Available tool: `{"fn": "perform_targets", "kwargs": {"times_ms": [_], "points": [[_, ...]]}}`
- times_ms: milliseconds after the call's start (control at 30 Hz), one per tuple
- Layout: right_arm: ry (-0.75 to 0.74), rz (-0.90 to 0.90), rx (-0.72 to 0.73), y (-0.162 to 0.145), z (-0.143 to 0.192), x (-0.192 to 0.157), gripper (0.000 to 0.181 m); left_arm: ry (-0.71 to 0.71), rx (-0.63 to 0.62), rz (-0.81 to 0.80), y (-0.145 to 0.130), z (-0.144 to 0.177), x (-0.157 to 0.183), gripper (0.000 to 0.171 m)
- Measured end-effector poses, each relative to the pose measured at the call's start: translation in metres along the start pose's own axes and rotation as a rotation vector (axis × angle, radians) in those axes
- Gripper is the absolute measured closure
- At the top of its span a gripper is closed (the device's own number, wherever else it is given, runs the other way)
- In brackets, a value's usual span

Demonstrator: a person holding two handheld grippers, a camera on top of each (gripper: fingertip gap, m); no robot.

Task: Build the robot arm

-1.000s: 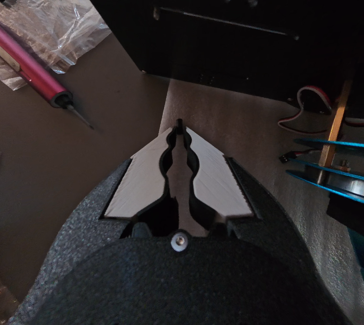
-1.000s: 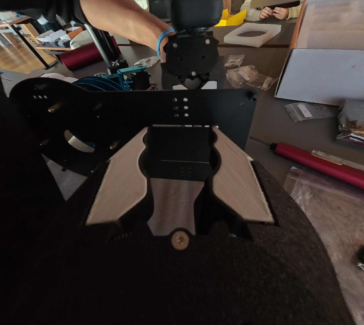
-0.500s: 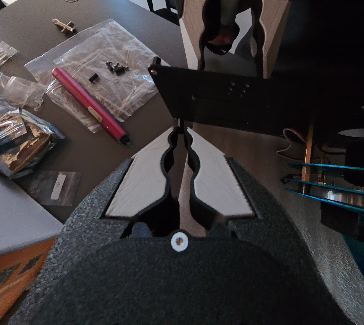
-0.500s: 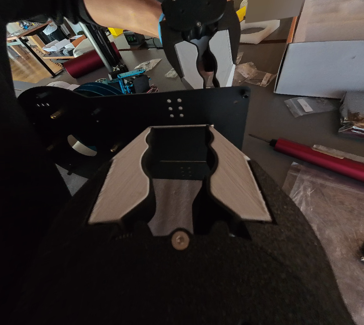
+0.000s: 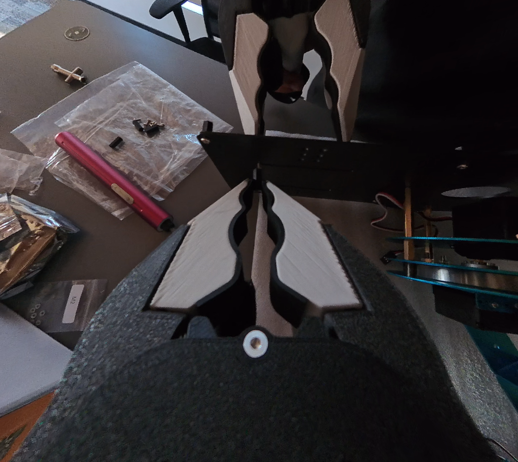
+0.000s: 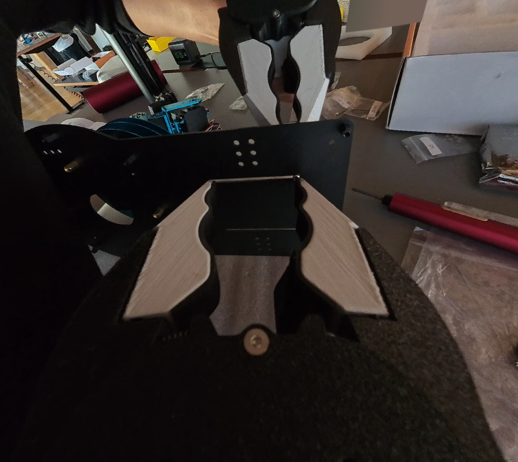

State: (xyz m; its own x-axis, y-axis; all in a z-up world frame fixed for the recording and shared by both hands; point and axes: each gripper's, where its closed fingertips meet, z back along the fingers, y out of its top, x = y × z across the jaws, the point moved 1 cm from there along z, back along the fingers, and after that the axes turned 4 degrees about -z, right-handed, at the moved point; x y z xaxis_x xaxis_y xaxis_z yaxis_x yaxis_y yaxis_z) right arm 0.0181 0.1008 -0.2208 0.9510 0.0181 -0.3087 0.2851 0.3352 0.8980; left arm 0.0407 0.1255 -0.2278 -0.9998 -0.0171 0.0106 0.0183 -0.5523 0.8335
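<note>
My left gripper point(image 5: 257, 180) is shut, with a small dark part point(image 5: 256, 171) sticking out between its tips, right at the near edge of a black metal plate point(image 5: 336, 179). In the right wrist view the left gripper point(image 6: 287, 117) points down behind the plate's far edge point(image 6: 168, 162), held by a person's arm point(image 6: 168, 8). My right gripper point(image 6: 255, 187) is open wide, its fingers lying over the plate's edge on either side of a plate section. It also shows in the left wrist view point(image 5: 300, 131), tips at the plate's opposite edge.
A red screwdriver point(image 5: 112, 182) lies on clear plastic bags point(image 5: 126, 101) with small black parts point(image 5: 147, 124). Blue discs point(image 5: 448, 260), brass standoffs point(image 5: 407, 213) and wires sit under the plate. A white box point(image 6: 454, 89) and a foil bag point(image 5: 25, 241) stand nearby. The grippers are tip to tip, or close to it. From either gripper's tips it is about 15 cm to the red screwdriver point(image 5: 112, 182). Seen from the right wrist view point(image 6: 491, 225) as well.
My left gripper has lifted and tilted up from close to the table, still shut; in the right wrist view it rose and turned fingers-down at the plate's far edge. The right gripper barely moved.
</note>
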Motion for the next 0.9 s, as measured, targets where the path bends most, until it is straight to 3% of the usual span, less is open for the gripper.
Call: {"fn": "perform_targets", "kwargs": {"times_ms": [533,900], "points": [[0.0,0.001,-0.012,0.0,-0.001,-0.002,0.121,-0.033,0.004,-0.013,0.001,-0.004,0.003,0.168],[-0.038,0.005,-0.027,0.002,0.012,0.004,0.136,-0.059,-0.028,0.077,-0.012,-0.002,0.0,0.167]]}}
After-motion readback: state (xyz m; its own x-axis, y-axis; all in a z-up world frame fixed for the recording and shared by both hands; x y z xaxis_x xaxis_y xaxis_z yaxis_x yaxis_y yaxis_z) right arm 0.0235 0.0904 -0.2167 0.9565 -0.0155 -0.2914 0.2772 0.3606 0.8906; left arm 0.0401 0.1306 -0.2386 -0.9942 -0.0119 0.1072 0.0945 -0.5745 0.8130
